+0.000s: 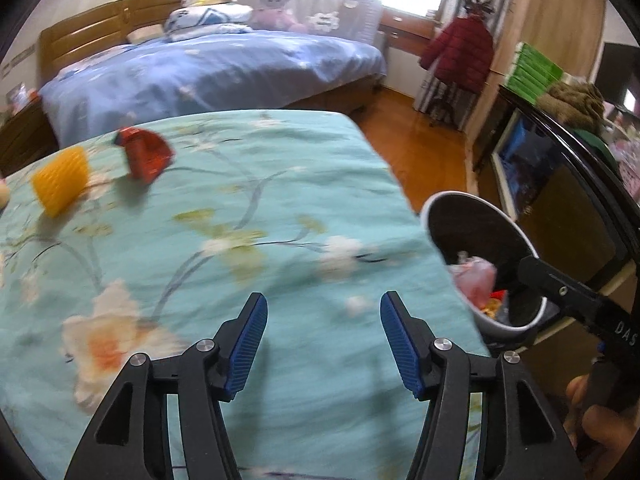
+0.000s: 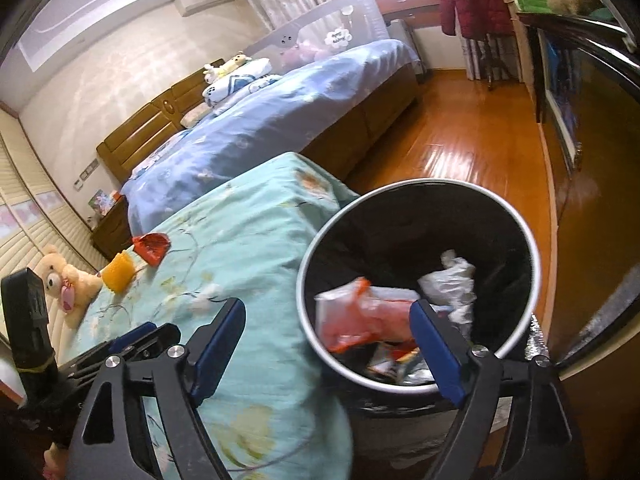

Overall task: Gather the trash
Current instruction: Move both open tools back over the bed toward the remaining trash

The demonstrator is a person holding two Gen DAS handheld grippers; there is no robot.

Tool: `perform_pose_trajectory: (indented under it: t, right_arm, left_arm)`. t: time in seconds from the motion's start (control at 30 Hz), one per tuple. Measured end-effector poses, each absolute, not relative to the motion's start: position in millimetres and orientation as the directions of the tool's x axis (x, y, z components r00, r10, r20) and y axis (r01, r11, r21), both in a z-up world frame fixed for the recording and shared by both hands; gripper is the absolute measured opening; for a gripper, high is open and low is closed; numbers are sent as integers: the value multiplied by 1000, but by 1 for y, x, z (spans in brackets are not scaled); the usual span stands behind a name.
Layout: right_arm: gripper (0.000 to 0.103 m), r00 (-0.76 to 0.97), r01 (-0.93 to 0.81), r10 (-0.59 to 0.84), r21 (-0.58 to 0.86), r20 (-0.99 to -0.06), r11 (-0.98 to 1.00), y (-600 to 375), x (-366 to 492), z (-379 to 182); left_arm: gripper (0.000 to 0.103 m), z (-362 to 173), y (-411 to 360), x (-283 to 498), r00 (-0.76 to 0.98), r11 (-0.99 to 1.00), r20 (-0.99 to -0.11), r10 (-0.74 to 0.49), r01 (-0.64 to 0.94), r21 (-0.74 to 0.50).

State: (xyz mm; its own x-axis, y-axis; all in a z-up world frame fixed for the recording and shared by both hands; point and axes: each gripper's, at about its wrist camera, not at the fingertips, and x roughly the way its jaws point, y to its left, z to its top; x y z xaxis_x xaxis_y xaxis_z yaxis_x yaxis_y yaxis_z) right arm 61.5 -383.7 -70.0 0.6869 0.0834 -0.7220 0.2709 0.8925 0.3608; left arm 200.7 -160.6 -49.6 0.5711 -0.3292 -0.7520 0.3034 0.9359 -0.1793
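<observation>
A black trash bin (image 2: 516,216) with a white rim stands beside the teal flowered bed (image 2: 248,232); it holds a clear and orange wrapper (image 2: 360,316), crumpled white paper (image 2: 452,280) and other scraps. A red wrapper (image 1: 146,154) and a yellow ribbed cup-like object (image 1: 60,180) lie on the teal cover at the far left. They also show in the right wrist view: wrapper (image 2: 152,246), yellow object (image 2: 118,270). My left gripper (image 1: 324,340) is open and empty over the cover. My right gripper (image 2: 328,340) is open and empty above the bin's near rim (image 1: 440,200).
A teddy bear (image 2: 64,280) sits at the bed's left edge. A blue bed (image 1: 224,68) with a wooden headboard lies behind. Wood floor (image 2: 460,152) runs to the right, past a dark cabinet (image 1: 560,200) and a red coat (image 1: 460,56) on a stand.
</observation>
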Motion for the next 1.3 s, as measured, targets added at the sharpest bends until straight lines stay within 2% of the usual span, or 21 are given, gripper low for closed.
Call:
perform_pose_trajectory:
  t: [0.63, 1.3]
  right_arm:
    - [86, 624, 96, 251, 391, -740, 915, -288, 112, -87]
    - [86, 567, -54, 350, 390, -746, 919, -210, 171, -98]
  left_arm:
    - [60, -44, -43, 195, 637, 983, -750, -177, 83, -161]
    - [61, -51, 21, 231, 644, 985, -758, -100, -42, -166]
